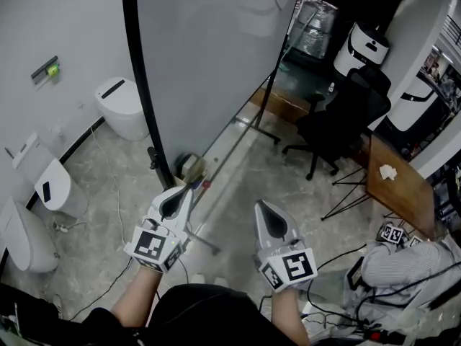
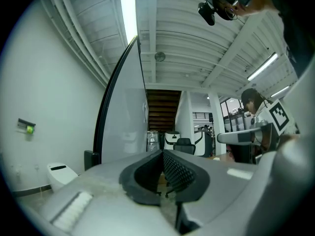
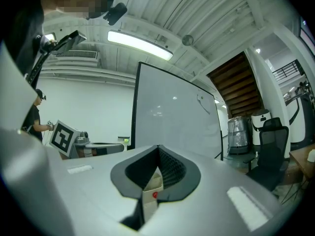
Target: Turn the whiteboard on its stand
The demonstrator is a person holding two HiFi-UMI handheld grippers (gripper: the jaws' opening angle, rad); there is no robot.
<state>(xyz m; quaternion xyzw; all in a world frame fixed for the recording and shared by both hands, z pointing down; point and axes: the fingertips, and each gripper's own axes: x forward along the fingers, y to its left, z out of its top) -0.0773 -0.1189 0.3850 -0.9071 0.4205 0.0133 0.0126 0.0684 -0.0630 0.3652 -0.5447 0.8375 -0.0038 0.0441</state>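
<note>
The whiteboard [image 1: 209, 63] stands upright in its black frame [image 1: 141, 85] on a metal stand [image 1: 241, 139] that crosses the stone floor. It fills the middle of the right gripper view [image 3: 172, 117] and shows edge-on in the left gripper view [image 2: 123, 112]. My left gripper [image 1: 191, 188] is shut and empty, its tip just short of the board's lower left corner, by the tray end [image 1: 191, 167]. My right gripper [image 1: 260, 205] hangs shut and empty to the right, apart from the board. Both pairs of jaws meet at their tips [image 2: 162, 152] [image 3: 158, 147].
White floor units [image 1: 121, 107] [image 1: 50, 184] line the left wall, with cables [image 1: 108, 171] on the floor. A black office chair [image 1: 338, 121] and a wooden table [image 1: 400, 186] stand to the right. A person in a striped sleeve [image 1: 403, 265] is at the lower right.
</note>
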